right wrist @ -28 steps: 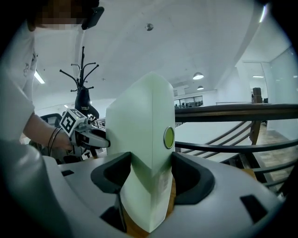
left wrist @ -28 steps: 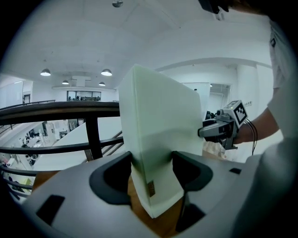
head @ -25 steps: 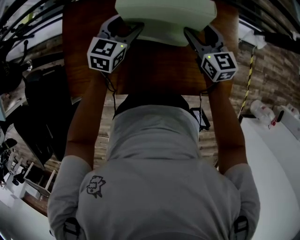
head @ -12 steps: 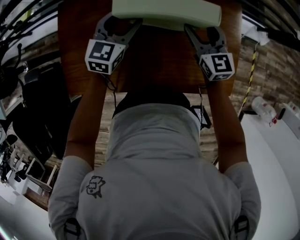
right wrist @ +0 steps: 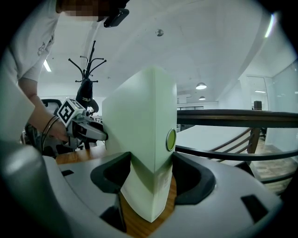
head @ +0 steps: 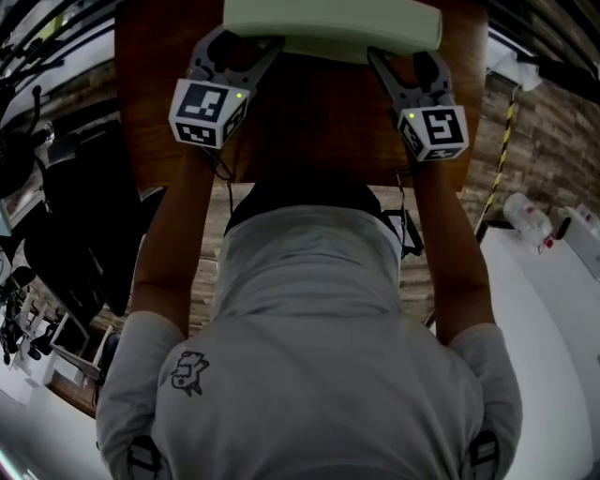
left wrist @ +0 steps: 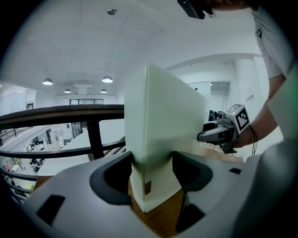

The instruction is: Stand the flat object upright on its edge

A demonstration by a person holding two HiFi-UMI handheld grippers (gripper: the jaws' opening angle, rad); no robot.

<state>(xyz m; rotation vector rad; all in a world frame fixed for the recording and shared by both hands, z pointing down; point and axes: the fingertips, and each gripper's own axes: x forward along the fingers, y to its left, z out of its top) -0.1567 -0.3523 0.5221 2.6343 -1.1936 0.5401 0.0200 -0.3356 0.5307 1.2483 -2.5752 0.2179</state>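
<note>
Box (head: 333, 28) stands on its long edge on the desk (head: 309, 131), tipped up from its slant of a second ago, so only the release seems left. The left gripper (left wrist: 151, 162) and right gripper (right wrist: 151, 162) clamp their jaws on opposite ends. The head view crops its far side; whether it sits flush is unclear.

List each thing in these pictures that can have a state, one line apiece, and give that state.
Pale green flat box: upright on its long edge, clamped at both ends, lower edge at the tabletop.
Left gripper: shut on one end of the box.
Right gripper: shut on the opposite end.
Brown wooden table: under the box.
</note>
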